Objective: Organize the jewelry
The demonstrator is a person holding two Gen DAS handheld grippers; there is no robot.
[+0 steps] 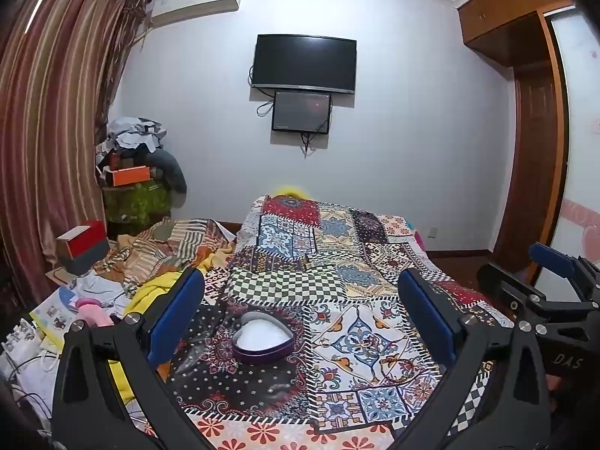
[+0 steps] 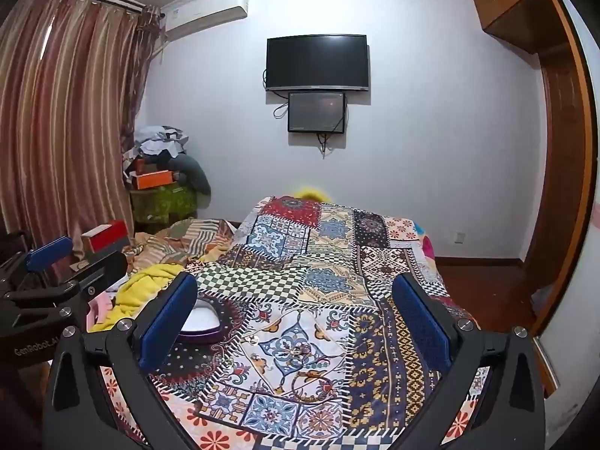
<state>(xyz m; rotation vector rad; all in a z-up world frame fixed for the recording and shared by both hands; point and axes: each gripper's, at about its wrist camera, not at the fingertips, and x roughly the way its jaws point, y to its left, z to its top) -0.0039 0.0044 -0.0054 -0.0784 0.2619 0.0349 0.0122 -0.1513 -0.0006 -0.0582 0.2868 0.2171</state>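
Left wrist: both jaws wide, empty; heart box (image 1: 262, 341) open on bed (image 1: 375, 393). Grab jewelry (image 2: 300, 352), possibly chains.

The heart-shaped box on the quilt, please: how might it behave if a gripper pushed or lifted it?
The heart-shaped box looks rigid and low, so it probably won't tip. Its smooth purple wall may slip between pads. On the soft quilt, a push would likely drag fabric rather than slide cleanly.

heart-shaped tin box (image 1: 262, 341), purple wall, white lining, lid off, upright on patchwork quilt (image 1: 337, 262), between left jaws, nearer the left one, jewelry pieces (image 2: 300, 352) on quilt between right jaws, small, indistinct
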